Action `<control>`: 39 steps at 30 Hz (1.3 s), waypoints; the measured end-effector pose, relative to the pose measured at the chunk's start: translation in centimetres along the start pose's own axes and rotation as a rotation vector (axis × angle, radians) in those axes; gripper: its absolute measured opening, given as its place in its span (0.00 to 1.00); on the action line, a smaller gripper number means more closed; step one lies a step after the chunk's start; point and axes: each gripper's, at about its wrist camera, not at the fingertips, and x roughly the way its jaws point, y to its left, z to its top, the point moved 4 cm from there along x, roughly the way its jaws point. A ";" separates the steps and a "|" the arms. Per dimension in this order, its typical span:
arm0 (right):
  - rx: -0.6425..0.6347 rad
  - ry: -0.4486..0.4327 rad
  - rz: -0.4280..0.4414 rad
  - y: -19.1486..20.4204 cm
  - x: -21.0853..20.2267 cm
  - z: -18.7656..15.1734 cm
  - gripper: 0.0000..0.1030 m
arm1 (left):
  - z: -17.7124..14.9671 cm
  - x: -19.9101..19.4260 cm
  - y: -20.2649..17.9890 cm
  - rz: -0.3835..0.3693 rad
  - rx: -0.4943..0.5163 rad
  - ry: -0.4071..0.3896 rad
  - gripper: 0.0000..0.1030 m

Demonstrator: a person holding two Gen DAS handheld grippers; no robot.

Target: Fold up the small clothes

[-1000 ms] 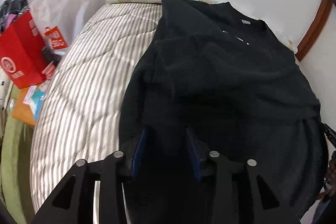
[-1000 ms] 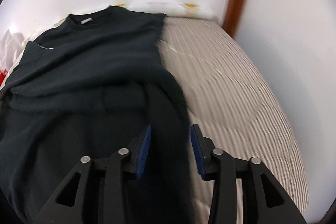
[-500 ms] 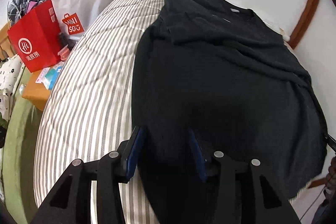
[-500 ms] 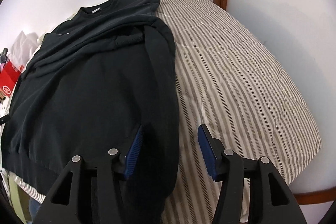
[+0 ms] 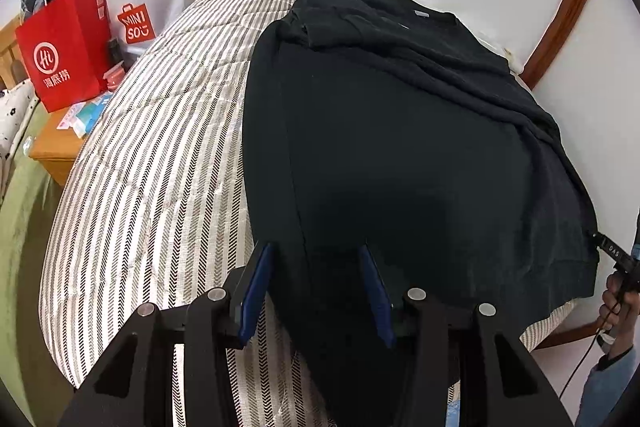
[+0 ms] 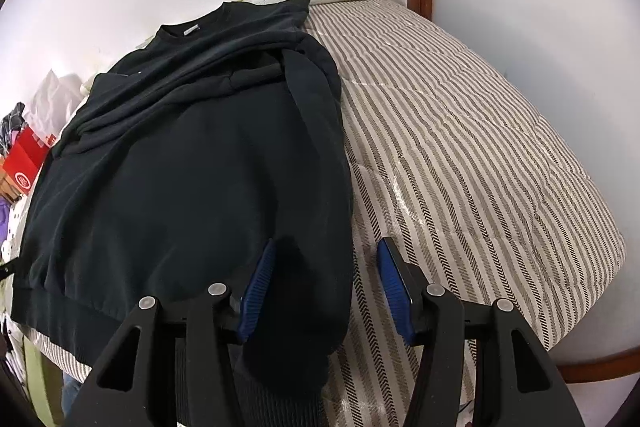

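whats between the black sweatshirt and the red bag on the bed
In the left wrist view, only bare striped mattress lies between the black sweatshirt and the red bag.

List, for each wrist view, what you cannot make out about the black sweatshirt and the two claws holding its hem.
- Left wrist view: the black sweatshirt hem near the left claw drops below the frame; grip unclear against dark cloth.
- Left wrist view: the right claw is cut off by the right edge; only a hand shows.
- Right wrist view: the hem corner hangs below the right claw, behind its frame.
- Both views: the striped mattress under the sweatshirt is covered.
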 end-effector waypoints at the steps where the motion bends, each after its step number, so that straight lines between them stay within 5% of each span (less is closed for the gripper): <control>1: 0.000 0.000 0.000 0.1 0.1 0.1 0.52 | 0.0 0.0 -0.1 0.006 0.000 -0.002 0.41; 4: -0.001 -0.009 0.006 0.3 0.4 0.5 0.52 | 0.0 0.1 -0.4 0.025 0.000 -0.008 0.35; 8: -0.042 -0.032 0.008 1.6 1.1 1.0 0.47 | 0.3 0.4 -0.3 0.088 -0.011 -0.021 0.10; 9: -0.052 -0.037 0.016 2.1 1.2 1.0 0.39 | 0.4 0.3 -0.2 0.096 -0.020 -0.019 0.07; 10: -0.061 -0.041 0.042 2.5 1.3 1.1 0.19 | 0.4 0.3 -0.2 0.094 -0.033 -0.013 0.07; 13: -0.094 -0.054 0.127 3.6 1.3 1.3 0.08 | 0.6 -0.7 0.2 0.084 -0.085 -0.030 0.05; 22: -0.089 -0.133 0.246 0.8 -4.1 3.2 0.06 | 1.4 -6.6 1.6 -0.045 -0.185 -0.129 0.05; 32: 0.005 -0.190 0.152 1.6 -5.2 3.7 0.06 | 2.4 -5.3 1.4 -0.129 -0.072 -0.089 0.05; 39: 0.040 -0.245 0.140 2.9 -7.5 6.6 0.06 | 5.9 -7.8 1.4 -0.213 -0.030 -0.186 0.05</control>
